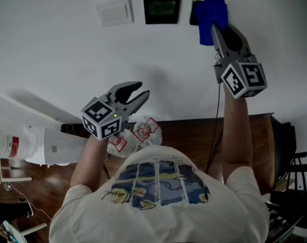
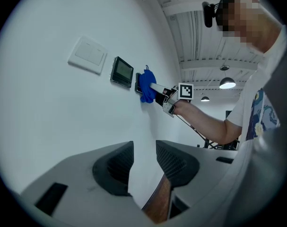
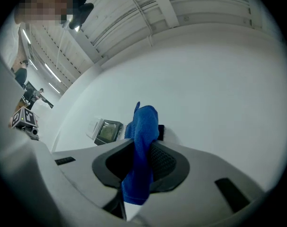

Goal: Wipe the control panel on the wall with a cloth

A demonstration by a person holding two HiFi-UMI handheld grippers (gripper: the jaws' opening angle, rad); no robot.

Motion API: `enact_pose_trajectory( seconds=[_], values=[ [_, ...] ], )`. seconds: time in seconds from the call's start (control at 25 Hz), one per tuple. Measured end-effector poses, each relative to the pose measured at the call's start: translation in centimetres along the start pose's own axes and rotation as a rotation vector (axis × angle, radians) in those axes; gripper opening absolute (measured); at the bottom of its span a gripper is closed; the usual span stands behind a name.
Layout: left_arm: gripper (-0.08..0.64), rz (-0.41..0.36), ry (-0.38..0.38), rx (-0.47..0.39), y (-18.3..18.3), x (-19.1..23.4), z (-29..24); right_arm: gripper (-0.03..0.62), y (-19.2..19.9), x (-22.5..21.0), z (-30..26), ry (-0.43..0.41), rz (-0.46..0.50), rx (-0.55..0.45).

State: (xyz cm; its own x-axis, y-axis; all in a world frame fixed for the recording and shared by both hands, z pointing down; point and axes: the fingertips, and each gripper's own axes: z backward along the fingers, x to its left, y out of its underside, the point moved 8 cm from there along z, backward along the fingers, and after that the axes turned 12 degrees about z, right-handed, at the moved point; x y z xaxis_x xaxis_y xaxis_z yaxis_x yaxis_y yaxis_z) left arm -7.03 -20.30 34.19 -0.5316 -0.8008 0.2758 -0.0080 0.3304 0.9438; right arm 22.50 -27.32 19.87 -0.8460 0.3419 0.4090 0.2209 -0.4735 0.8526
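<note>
On the white wall hang a white switch plate (image 1: 114,10), a control panel (image 1: 162,10) with a dark screen, and a second dark panel (image 1: 194,12). My right gripper (image 1: 215,29) is raised and shut on a blue cloth (image 1: 211,14), which is pressed against the second dark panel and hides most of it. In the right gripper view the blue cloth (image 3: 143,150) hangs between the jaws, with the screen panel (image 3: 108,131) just to its left. My left gripper (image 1: 139,93) is held lower, away from the wall, open and empty. From the left gripper view I see the screen panel (image 2: 121,71) and the cloth (image 2: 146,85).
Below the panels a dark wooden cabinet (image 1: 244,135) stands against the wall, and a black cable (image 1: 217,120) runs down to it. Crumpled plastic bags (image 1: 135,134) lie under my left gripper. A white object (image 1: 27,145) is at the left and a black chair (image 1: 295,161) at the right.
</note>
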Motion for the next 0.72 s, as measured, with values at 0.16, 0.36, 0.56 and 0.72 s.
enact_pose_trajectory(
  seconds=[0.16, 0.36, 0.56, 0.72],
  values=[
    [0.127, 0.004, 0.006, 0.012, 0.2, -0.4, -0.8, 0.067, 1.0, -2.4, 1.7, 0.053, -0.010, 0.023],
    [0.127, 0.006, 0.014, 0.023, 0.3, -1.1, -1.4, 0.068, 1.6, -4.3, 3.0, 0.097, -0.005, 0.047],
    [0.127, 0.016, 0.015, 0.033, 1.3, -1.4, -0.6, 0.068, 0.5, -4.1, 4.3, 0.113, -0.009, 0.019],
    [0.127, 0.038, 0.016, 0.043, 2.6, -1.0, 0.6, 0.067, -2.4, -0.5, 3.5, 0.039, 0.017, -0.036]
  ],
)
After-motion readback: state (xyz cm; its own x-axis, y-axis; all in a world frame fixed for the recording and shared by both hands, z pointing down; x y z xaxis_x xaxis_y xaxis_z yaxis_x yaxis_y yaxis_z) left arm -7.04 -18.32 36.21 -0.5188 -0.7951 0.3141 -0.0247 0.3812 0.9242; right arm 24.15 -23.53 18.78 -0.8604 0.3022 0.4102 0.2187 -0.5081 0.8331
